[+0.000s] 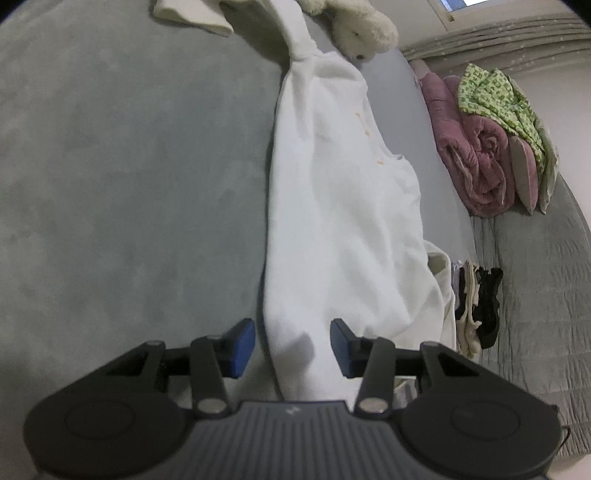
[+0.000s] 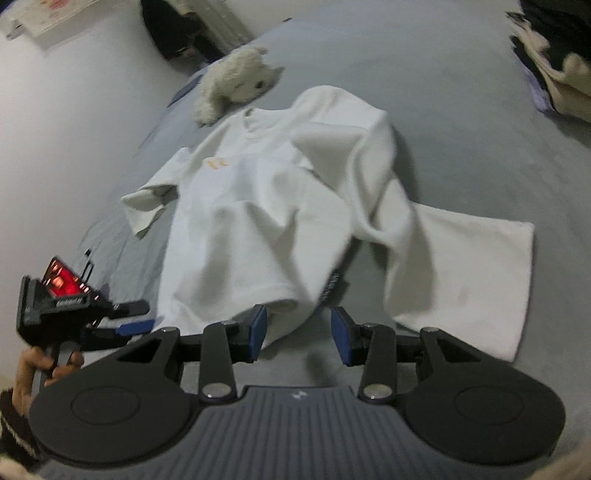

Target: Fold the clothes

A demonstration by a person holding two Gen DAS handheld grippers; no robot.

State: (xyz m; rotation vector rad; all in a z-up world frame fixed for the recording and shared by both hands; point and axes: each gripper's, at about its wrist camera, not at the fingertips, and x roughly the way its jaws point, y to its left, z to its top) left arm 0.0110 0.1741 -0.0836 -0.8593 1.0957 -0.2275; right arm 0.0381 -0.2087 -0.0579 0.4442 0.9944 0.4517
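A white T-shirt [image 2: 266, 206] with a small orange print lies on the grey bed [image 2: 461, 110], its collar at the far end. One side is folded over the chest, and a wide flap [image 2: 480, 258] spreads to the right. My right gripper [image 2: 298, 334] is open at the near hem; the hem brushes its left pad and the right pad is free. My left gripper [image 2: 142, 316] sits at the shirt's near left corner. In the left wrist view, the left gripper [image 1: 292, 347] is open, with a ridge of the shirt [image 1: 332, 221] running between its jaws.
A white plush toy [image 2: 236, 81] lies by the collar, also seen as the plush toy [image 1: 364, 29]. A rolled pink blanket [image 1: 476, 155] and a green patterned cloth [image 1: 495, 92] sit at the bed's far side. A small stack of clothes [image 1: 476, 306] lies beside the shirt.
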